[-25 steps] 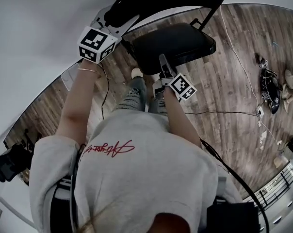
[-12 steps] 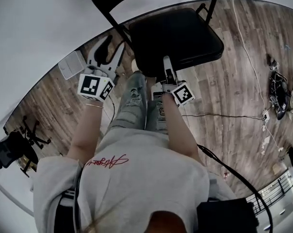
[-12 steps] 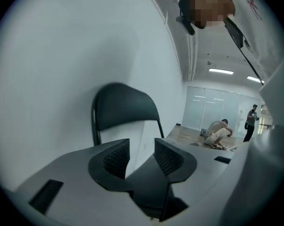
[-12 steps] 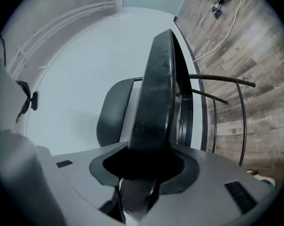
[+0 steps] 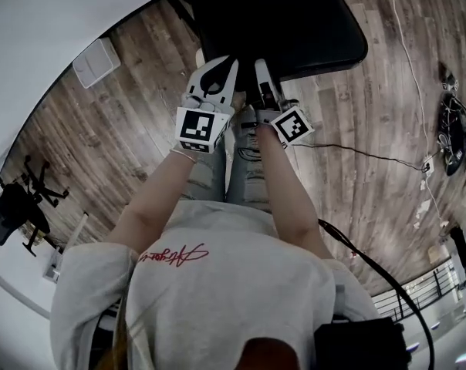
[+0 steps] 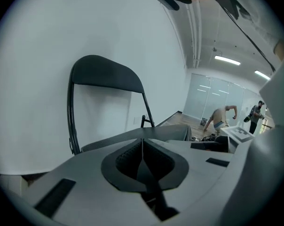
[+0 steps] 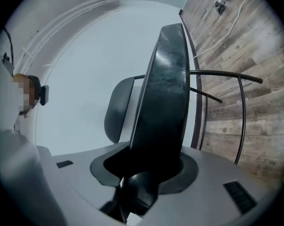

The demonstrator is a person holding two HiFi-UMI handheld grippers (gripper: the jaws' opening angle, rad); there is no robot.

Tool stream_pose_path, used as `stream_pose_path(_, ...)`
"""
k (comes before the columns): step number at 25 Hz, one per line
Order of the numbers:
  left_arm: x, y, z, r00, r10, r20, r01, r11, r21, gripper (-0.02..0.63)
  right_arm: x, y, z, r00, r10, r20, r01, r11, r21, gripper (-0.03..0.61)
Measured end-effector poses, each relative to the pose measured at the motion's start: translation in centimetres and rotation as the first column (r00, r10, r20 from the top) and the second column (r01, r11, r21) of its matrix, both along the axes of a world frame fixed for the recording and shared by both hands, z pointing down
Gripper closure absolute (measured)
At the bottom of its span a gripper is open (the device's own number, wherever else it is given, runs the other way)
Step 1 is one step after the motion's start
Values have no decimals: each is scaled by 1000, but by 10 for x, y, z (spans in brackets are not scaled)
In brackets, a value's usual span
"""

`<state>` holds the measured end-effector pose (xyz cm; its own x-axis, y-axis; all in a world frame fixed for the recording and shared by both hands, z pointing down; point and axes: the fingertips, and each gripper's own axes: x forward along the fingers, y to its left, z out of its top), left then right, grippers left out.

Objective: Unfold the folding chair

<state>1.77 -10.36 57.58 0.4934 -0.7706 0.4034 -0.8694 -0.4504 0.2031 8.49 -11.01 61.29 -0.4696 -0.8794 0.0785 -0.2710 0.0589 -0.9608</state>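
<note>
The bare left forearm (image 5: 152, 199) reaches forward and slightly inward from a pale T-shirt sleeve. It is almost straight, and its wrist is hidden under a black-and-white marker cube (image 5: 200, 128). Beyond the cube the left gripper (image 5: 217, 64) points away from the body and a little downward. Its tip is at the front left corner of the seat; whether it touches the seat cannot be told. Its jaws have just been closing and now lie flat against each other with nothing between them.

Just beside it, the right forearm (image 5: 283, 183) runs straight ahead, close alongside the left one, and carries a second marker cube (image 5: 292, 126). The right gripper (image 5: 262, 75) points level and is rolled so that one finger lies over the seat. Its jaws have just been closing and now clamp the front edge of the padded seat (image 7: 163, 88), which fills the gap between them.

The black metal folding chair (image 5: 295, 21) stands directly in front of the person on the wood-plank floor (image 5: 109, 137), close to a white wall (image 5: 48, 14). Its curved backrest (image 6: 106, 74) is upright and its seat is down, roughly level.

Further right, a thin dark cable (image 5: 372, 154) trails across the planks.
</note>
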Motion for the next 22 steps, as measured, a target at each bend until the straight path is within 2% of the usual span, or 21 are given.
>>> stream_pose_path(2, 6, 15, 14, 1000, 2, 3, -2, 1000, -2, 591, 6, 16, 17, 1000, -10, 24, 10, 1000, 5, 417)
stream_pose_path(4, 14, 32, 29, 999, 16, 42, -16, 1000, 6, 591, 14, 32, 33, 999, -8, 51, 7, 1000, 20, 417)
stream_pose_path(9, 29, 61, 56, 996, 29, 90, -31, 999, 26, 591, 24, 59, 56, 996, -6, 91, -2, 996, 93, 417)
stream_pose_path(14, 39, 79, 68, 989, 44, 141, -58, 994, 90, 591, 31, 75, 75, 993, 1, 121, -17, 991, 132, 417)
stream_pose_path(22, 62, 132, 103, 986, 115, 120, -127, 987, 95, 591, 58, 121, 112, 987, 38, 154, -57, 992, 116, 413)
